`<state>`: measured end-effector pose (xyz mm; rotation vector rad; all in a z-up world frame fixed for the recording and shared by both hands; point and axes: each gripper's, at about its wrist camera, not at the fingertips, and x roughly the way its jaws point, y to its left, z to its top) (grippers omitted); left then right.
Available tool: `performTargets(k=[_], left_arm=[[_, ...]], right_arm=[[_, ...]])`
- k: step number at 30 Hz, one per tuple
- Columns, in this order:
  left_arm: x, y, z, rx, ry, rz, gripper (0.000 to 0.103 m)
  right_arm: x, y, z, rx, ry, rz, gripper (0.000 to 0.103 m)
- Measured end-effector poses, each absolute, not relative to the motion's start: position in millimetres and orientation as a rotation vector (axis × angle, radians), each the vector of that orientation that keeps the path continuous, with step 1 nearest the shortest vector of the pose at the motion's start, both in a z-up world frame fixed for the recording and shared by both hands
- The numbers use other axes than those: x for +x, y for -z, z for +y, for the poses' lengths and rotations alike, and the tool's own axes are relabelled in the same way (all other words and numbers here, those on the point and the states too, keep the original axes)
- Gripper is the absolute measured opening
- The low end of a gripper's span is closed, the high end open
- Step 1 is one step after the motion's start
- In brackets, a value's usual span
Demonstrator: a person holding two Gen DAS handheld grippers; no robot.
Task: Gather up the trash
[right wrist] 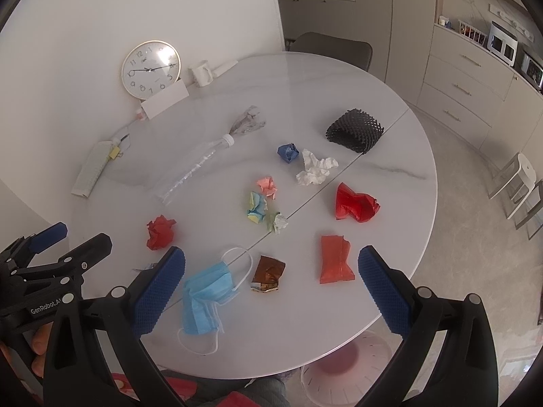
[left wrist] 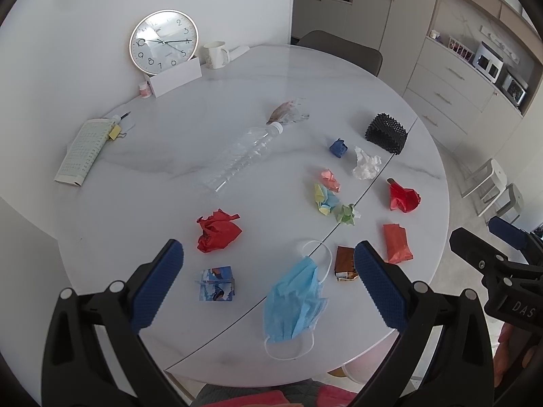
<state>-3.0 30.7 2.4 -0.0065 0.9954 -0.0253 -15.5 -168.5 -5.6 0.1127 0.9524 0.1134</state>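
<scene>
Trash lies scattered on a round white table (left wrist: 163,156). A blue face mask (left wrist: 295,302) (right wrist: 205,293) lies nearest, with a brown wrapper (right wrist: 268,273) and an orange-red packet (right wrist: 334,259) to its right. Two red crumpled papers (left wrist: 219,230) (right wrist: 354,205), small coloured paper balls (right wrist: 261,207), a white tissue (right wrist: 315,168), a blue wad (right wrist: 288,152), an empty clear bottle (left wrist: 242,154) and a black foam net (right wrist: 354,130) lie beyond. My left gripper (left wrist: 268,283) is open above the mask. My right gripper (right wrist: 271,288) is open above the wrapper. Both are empty.
A wall clock (left wrist: 164,41), a white card, a mug (left wrist: 215,54), a small jar, and a notepad (left wrist: 81,151) with a clip stand at the table's back left. A white basket (right wrist: 349,369) sits on the floor under the near edge. A chair and cabinets stand behind.
</scene>
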Motion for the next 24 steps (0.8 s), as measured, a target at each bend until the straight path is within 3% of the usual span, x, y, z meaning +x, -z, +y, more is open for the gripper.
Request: performTargets(k=[24], left_arm=[[0.6,-0.5,35.0,-0.011,-0.002,1.004,0.097]], right_arm=[[-6.2,8.0,-159.9,0.095,-0.139,0.972,0.101]])
